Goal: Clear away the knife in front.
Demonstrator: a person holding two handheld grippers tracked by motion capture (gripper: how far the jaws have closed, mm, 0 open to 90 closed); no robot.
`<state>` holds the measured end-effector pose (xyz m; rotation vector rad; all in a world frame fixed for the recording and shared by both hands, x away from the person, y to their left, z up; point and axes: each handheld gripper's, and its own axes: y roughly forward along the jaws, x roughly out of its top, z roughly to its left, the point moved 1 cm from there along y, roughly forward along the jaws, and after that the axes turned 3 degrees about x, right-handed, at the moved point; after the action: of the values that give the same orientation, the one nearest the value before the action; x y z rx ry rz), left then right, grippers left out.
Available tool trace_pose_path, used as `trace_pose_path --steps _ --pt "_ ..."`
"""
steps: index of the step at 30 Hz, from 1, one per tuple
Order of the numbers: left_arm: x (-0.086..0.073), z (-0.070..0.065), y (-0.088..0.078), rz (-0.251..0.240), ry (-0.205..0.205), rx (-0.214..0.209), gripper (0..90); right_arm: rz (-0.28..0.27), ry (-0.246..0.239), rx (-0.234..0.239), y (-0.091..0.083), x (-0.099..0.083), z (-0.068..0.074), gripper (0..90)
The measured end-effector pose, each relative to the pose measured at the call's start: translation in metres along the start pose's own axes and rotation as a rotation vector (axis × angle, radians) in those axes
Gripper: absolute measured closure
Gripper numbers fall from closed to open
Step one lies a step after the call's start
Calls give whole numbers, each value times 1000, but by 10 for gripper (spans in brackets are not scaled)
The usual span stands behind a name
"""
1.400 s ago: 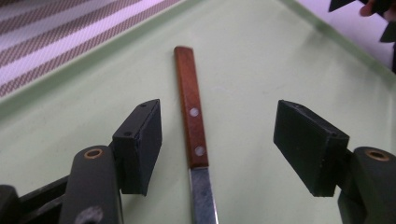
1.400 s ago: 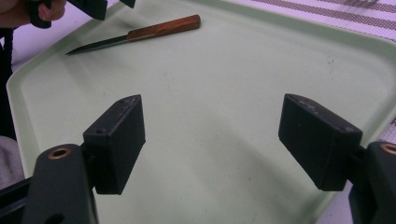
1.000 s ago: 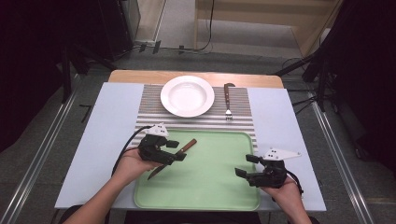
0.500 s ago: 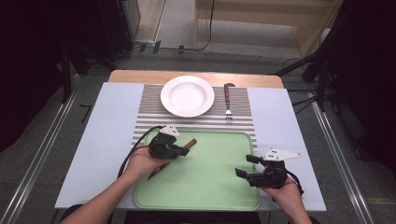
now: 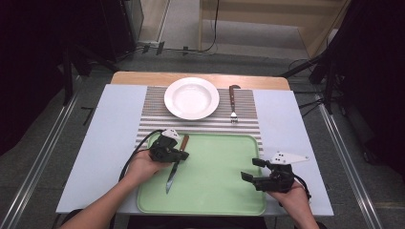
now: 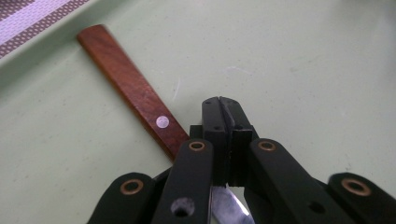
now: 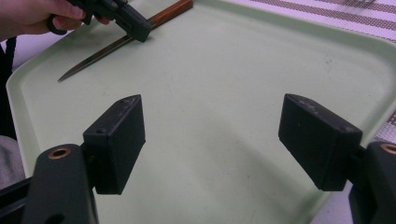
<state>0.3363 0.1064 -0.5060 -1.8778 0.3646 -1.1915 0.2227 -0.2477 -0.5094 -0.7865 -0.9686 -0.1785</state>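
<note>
1. Left gripper (image 5: 177, 155) has sunk onto the knife (image 5: 175, 162) since a second ago; then it hovered above with the jaws spread, and half a second ago it was already down.
2. Its jaws have just been closing. They now sit clenched, pads meeting, on the knife where handle joins blade. In the left gripper view the pads (image 6: 223, 122) press together over that spot, handle running out up-left and blade tip poking out below.
3. Knife has turned: earlier it lay slanted, handle toward upper right. Now it runs nearly straight up and down the tray (image 5: 224, 191), handle toward the placemat (image 5: 153, 112), blade toward the person.
4. Knife lies in the tray's left part, near its left rim, flat on the tray floor.
5. Right gripper (image 5: 250, 171) unchanged: same place over the tray's right side, jaws released and wide apart, nothing between them. Right gripper view: both pads (image 7: 119, 140) above bare tray.
6. Knife: flat brown wood handle with a round pale rivet, slim pointed shiny metal blade.
7. Tray: pale green, smooth plastic look, rounded corners, raised rim.
8. Placemat: fine grey-white stripes, woven look. On it a round white plate (image 5: 191, 98) and a wood-handled fork (image 5: 233, 102), neither moved.
9. Desk (image 5: 110, 129): pale blue top.
</note>
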Motion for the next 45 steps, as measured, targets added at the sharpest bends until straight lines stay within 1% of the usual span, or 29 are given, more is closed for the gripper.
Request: trace_pose_path --steps 11,12,14,15,16,18,23,29,34,36,42,44,45 --pt "-15 4 -14 10 -28 6 897 0 4 -9 -1 0 -1 220" --pt "-19 6 -18 11 -34 5 896 -1 3 -8 -1 0 -1 220" --pt "-20 7 -19 11 -37 6 897 0 2 -7 -1 0 -1 220" --pt "-24 10 -22 6 -55 -2 897 0 3 -5 -1 0 -1 220" --pt "-24 10 -22 6 -55 -2 897 0 3 -5 -1 0 -1 220" --pt "-30 13 -27 -2 -68 1 897 -2 3 -5 -1 0 -1 220" --pt "-34 15 -31 0 -76 5 897 -3 7 -7 -1 0 -1 220" --pt "-40 20 -37 -5 -98 10 897 -5 7 -7 -1 0 -2 220" --pt "-45 21 -42 -1 -93 14 897 -5 7 -7 -1 0 -2 220" --pt "-48 23 -44 -1 -98 15 897 -5 8 -7 -1 0 -2 220" --pt "-56 30 -54 -6 -121 40 897 -7 8 -7 -1 0 -2 220" --pt "-59 34 -57 -7 -136 50 897 -7 7 -7 -1 0 -2 220" --pt "-60 35 -58 -11 -144 48 897 -7 7 -7 -1 0 -2 220"
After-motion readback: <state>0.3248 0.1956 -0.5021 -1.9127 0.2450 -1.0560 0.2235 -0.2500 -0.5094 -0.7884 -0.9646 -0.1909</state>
